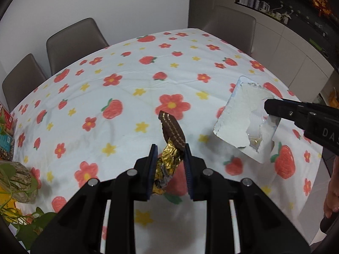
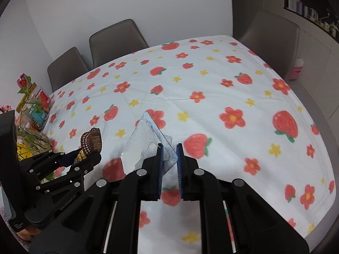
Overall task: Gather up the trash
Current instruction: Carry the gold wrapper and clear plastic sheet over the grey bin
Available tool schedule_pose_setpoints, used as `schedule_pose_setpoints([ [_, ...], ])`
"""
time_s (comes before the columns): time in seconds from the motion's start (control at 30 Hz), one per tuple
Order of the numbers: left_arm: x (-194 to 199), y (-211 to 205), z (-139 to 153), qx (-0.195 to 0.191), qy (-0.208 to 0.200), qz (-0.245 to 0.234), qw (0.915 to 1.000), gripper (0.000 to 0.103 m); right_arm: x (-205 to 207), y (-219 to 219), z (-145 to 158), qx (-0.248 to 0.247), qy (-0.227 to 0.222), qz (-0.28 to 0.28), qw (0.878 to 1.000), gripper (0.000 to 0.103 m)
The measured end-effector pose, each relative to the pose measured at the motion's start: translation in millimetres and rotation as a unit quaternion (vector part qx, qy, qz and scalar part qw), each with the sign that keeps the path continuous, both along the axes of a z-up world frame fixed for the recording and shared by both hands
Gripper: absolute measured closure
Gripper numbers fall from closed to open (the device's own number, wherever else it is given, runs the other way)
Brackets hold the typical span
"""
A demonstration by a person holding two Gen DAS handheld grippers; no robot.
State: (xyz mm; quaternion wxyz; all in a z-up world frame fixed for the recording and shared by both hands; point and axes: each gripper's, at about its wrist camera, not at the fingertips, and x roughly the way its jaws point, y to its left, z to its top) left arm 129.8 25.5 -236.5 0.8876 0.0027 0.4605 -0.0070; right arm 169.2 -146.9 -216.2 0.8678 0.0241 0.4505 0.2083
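Left wrist view cuts off the packets at the table [image 1: 127, 80] edge, their print unreadable. Its left gripper [image 1: 170, 154] is clamped on a gold foil wrapper [image 1: 167, 165] with a brown paper cup, lifted clear. The right gripper [image 2: 169, 154], nearly closed, pinches a torn clear blister pack [image 2: 144, 139] above the flowered cloth. Grey chairs [image 1: 74, 40] stand behind. "GenRobot" marks the left gripper's body.

White wall [image 1: 106, 0] — taupe chairs [image 1: 74, 42]

both claws tilt downward, left claw [image 1: 170, 148] and right claw [image 2: 170, 147] clamped nearly closed.
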Motion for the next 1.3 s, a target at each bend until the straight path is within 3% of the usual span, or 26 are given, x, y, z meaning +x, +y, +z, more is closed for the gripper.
schedule_pose_setpoints([
  [0.33, -12.4, -141.7, 13.3, 0.008, -0.012, -0.112, 0.9936, 0.078, -54.4, -153.1, 5.6, 0.011, -0.009, -0.118, 0.993, 0.092],
  [0.7, -57.9, -338.9, 13.4, -0.008, -0.006, -0.225, 0.9744, 0.078, -150.9, -353.2, 0.7, -0.007, -0.001, -0.241, 0.97, 0.092],
  [0.97, -92.9, -460.4, -8.9, -0.004, 0.019, -0.314, 0.9493, 0.078, -222.2, -458.1, -21.1, -0.014, 0.024, -0.333, 0.942, 0.092],
  [1.3, -94.7, -548.7, -70.3, 0.013, 0.061, -0.404, 0.9125, 0.078, -258.6, -516.2, -79.8, -0.003, 0.066, -0.434, 0.899, 0.092],
])
